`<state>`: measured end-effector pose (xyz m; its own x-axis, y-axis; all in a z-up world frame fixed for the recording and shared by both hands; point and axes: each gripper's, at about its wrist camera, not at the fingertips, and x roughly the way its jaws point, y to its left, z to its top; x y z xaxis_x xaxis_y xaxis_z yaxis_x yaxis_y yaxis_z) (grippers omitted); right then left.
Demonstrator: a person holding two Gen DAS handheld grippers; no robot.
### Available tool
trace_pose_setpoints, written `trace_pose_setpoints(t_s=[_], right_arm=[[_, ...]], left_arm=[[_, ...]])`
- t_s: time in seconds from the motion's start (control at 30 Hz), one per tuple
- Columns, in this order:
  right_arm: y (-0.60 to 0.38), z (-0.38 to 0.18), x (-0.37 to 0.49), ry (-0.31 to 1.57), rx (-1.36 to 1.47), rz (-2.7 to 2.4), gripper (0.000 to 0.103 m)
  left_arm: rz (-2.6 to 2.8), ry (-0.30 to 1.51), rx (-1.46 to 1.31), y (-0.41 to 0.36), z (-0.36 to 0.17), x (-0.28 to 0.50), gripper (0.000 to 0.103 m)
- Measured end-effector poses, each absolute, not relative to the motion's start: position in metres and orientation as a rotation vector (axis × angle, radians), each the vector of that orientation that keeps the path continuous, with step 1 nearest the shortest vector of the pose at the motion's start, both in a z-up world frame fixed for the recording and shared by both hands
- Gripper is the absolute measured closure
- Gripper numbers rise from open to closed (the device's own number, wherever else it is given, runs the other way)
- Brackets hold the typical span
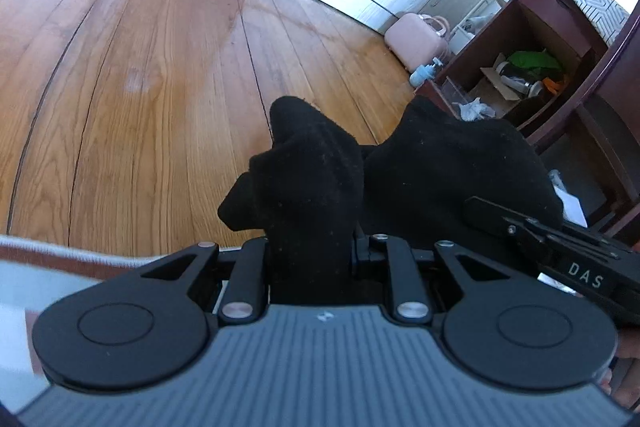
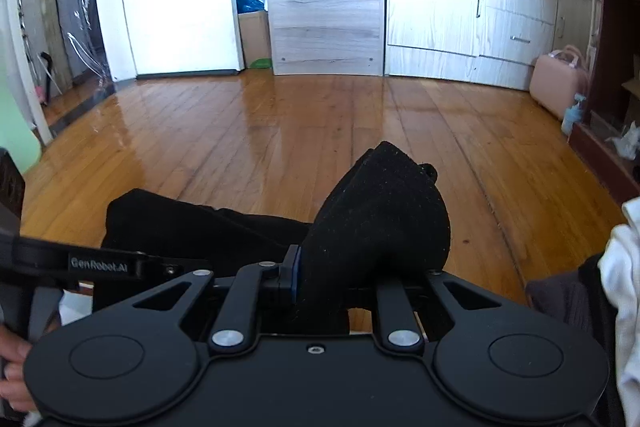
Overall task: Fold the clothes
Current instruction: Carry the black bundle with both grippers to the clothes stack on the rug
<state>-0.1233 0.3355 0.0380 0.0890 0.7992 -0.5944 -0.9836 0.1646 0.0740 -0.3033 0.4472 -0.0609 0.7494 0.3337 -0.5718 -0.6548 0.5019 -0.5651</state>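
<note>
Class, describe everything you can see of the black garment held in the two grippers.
The black garment looks like soft, matte knit flecked with pale lint. It is held above the wooden floor, bunched into two raised humps. The left gripper is shut on one hump, the right gripper on the other; fabric between them sags. Its type cannot be told.

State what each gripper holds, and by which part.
Both grip the black garment: left gripper and right gripper each pinch a bunched fold; which part cannot be told.

A pink case point(image 2: 558, 85) is standing at right on the wooden floor point(image 2: 280, 131), beside pale cabinets point(image 2: 472, 11).
</note>
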Motion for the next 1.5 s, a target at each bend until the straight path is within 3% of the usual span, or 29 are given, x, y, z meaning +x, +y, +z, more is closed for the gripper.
trace_pose_setpoints(t_s=[0.37, 0.63, 0.87, 1.23, 1.5], right_arm=[[0.272, 0.088, -0.089, 0.514, -0.227, 1.401, 0.084], [0.215, 0.137, -0.047, 0.397, -0.078, 1.331, 0.084], [0.168, 0.151, 0.001, 0.376, 0.010, 1.200, 0.084], [0.120, 0.128, 0.060, 0.365, 0.094, 1.075, 0.084], [0.074, 0.129, 0.093, 0.252, 0.201, 1.000, 0.084]], left_arm=[[0.656, 0.373, -0.676, 0.390, 0.028, -0.268, 0.084], [0.589, 0.371, -0.484, 0.364, 0.103, -0.196, 0.084], [0.506, 0.361, -0.436, 0.340, 0.112, -0.130, 0.084], [0.475, 0.417, -0.324, 0.303, 0.099, -0.031, 0.084], [0.421, 0.386, -0.248, 0.289, 0.135, 0.031, 0.084]])
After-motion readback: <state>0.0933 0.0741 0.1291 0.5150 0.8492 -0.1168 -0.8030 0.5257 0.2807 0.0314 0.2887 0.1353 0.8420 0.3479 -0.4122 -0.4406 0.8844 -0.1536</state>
